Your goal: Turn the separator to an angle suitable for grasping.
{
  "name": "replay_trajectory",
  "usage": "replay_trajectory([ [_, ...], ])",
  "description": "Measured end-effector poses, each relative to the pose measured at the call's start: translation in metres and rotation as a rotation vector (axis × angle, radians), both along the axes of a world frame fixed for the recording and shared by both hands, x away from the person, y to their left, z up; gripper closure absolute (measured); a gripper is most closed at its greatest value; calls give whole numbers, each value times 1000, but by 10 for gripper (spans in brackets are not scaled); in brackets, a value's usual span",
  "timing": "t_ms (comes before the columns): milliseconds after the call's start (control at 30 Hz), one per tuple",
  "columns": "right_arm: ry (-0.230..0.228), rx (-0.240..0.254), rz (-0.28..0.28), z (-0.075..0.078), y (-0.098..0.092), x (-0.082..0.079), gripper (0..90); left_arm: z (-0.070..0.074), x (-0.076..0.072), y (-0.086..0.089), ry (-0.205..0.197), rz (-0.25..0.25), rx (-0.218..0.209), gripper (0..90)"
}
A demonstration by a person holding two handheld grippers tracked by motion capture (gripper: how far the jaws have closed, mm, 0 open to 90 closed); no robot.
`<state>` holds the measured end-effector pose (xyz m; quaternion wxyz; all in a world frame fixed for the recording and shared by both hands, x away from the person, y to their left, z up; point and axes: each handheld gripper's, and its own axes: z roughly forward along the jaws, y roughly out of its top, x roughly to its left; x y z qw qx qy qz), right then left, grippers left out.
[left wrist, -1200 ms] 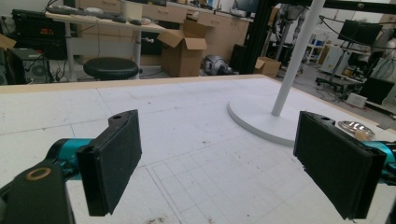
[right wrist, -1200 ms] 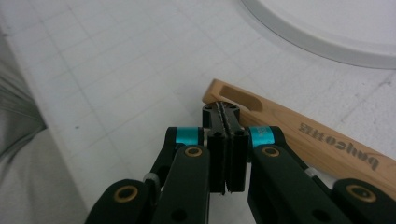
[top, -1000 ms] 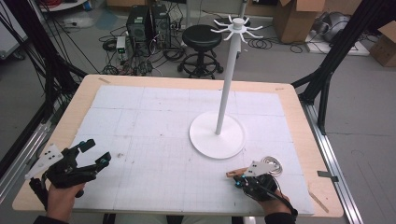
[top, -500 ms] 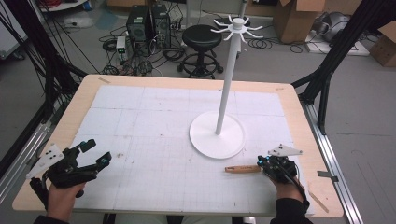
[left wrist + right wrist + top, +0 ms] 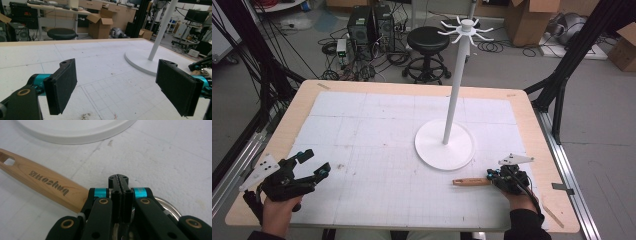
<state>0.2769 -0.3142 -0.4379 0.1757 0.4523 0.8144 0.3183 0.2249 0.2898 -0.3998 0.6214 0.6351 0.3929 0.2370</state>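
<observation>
Gripping a wooden-handled strainer [image 5: 45, 183] by its metal rim, the right gripper [image 5: 118, 182] keeps its jaws pinched together on it — the utensil lies low over the white mat, handle pointing toward the hook stand [image 5: 445, 145], likely its destination. The left gripper [image 5: 312, 167] waits well apart, jaws wide and empty.

We've got the left gripper [image 5: 309, 162] low in the left hand [image 5: 277, 212], jaws spread wide and level, its pads [image 5: 62, 87] facing each other across a broad gap. Our right gripper [image 5: 120, 181] sits low in the right hand [image 5: 519, 202], jaws pressed flat together, pointing across toward the left one. Both forearms come in from the near edge.
</observation>
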Motion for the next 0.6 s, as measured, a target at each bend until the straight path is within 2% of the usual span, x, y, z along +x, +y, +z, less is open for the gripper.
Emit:
replay_trajectory([
  [167,11,-3,8,1,4,-3,893,0,0,2,4,9,-6,176],
  [600,37,-4,-39,3,-2,-16,893,-1,0,2,7,10,-6,176],
])
